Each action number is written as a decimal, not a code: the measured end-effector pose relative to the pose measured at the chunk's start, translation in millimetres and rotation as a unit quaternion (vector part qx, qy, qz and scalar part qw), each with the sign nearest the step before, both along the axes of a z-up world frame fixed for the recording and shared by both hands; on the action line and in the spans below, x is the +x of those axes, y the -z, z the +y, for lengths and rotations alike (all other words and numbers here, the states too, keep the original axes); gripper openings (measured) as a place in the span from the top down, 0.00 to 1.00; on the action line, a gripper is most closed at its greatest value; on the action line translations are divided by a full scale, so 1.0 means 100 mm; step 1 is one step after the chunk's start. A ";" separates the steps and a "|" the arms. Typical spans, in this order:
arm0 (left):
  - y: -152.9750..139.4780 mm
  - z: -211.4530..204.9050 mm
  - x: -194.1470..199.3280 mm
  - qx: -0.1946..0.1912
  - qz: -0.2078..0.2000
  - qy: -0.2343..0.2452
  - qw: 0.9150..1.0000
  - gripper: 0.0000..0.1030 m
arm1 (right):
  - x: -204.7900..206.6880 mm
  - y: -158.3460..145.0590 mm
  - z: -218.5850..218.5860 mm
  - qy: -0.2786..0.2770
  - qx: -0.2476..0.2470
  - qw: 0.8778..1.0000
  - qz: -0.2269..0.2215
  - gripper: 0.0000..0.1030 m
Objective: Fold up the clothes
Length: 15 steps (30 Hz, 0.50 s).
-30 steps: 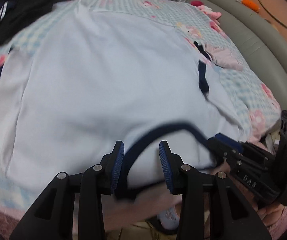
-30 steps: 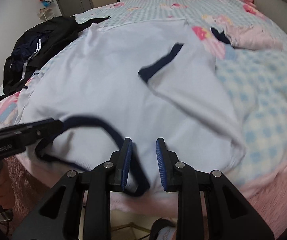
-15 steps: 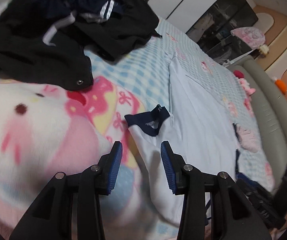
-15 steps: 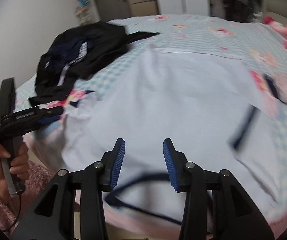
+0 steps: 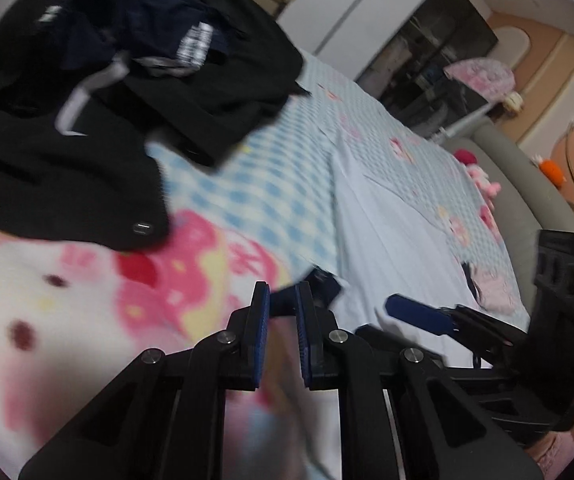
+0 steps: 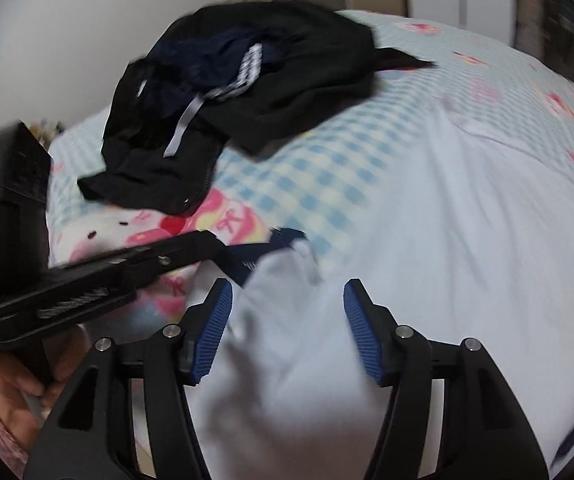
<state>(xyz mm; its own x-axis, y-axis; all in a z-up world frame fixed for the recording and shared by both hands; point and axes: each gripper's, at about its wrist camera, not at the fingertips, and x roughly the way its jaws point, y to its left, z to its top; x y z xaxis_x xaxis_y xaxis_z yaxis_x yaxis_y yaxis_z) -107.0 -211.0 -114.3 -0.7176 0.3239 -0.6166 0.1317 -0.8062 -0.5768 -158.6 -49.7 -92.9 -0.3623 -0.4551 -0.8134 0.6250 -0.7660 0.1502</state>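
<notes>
A pale blue shirt (image 6: 447, 240) with navy trim lies spread across a bed, directly ahead of and beneath the right gripper (image 6: 288, 324). That gripper's blue-padded jaws stand wide apart, holding nothing, with the shirt's pale fabric filling the gap between them. Just beyond its left finger, the shirt's navy sleeve cuff (image 6: 283, 242) sits raised, and the tip of the left gripper (image 6: 207, 240) reaches in from the left to meet it. A hand (image 6: 27, 380) in a pink sleeve holds that gripper's handle at the lower left.

From the left gripper's (image 5: 281, 338) own camera, its jaws are narrowed but not touching, with the navy cuff (image 5: 327, 284) at their tips; blur hides whether it is pinched. The checked bedsheet (image 5: 255, 196) with pink cartoon prints lies ahead, and a heap of black clothes (image 5: 107, 80) sits further off to the left. The right gripper (image 5: 419, 314) shows at the right.
</notes>
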 end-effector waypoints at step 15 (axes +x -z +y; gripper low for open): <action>0.10 0.04 0.00 0.020 0.008 0.036 0.999 0.66 | -0.32 0.04 0.46 0.054 -0.106 0.992 -0.044 0.93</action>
